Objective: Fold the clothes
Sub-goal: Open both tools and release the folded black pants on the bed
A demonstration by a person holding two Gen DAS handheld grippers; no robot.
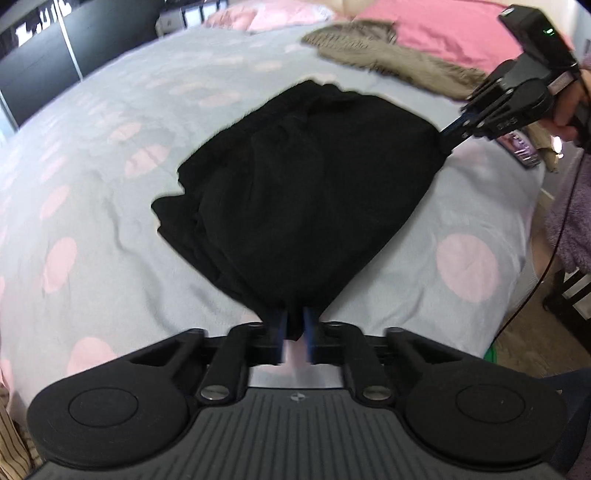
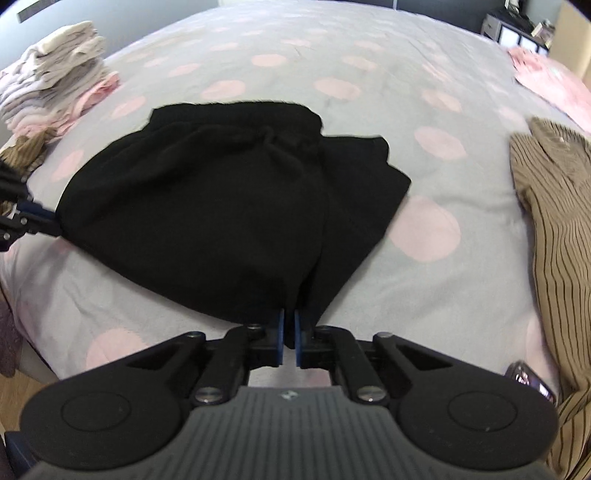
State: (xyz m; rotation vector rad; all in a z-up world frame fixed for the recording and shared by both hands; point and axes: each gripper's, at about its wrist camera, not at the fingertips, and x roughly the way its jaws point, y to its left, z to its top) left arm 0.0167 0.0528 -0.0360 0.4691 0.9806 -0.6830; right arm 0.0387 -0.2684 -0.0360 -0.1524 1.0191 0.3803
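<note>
A black garment [image 1: 295, 192] with a drawstring waistband [image 2: 269, 144] lies partly folded on the grey bedspread with pink dots [image 1: 110, 206]. In the left wrist view, my left gripper [image 1: 295, 326] is shut on the garment's near corner, with black cloth pinched between the blue pads. The right gripper [image 1: 448, 142] grips another corner of the same edge at the upper right, held by a hand [image 1: 569, 114]. In the right wrist view, my right gripper [image 2: 290, 330] is shut on the black cloth at its near corner. The left gripper [image 2: 46, 221] bites the garment's left corner there.
A stack of folded pale clothes [image 2: 55, 74] sits at the bed's far left. A brown striped shirt [image 2: 554, 229] and a phone [image 2: 532, 380] lie at the right. A fuzzy grey-brown garment [image 1: 391, 55] and a pink pillow [image 1: 443, 33] lie beyond the black garment.
</note>
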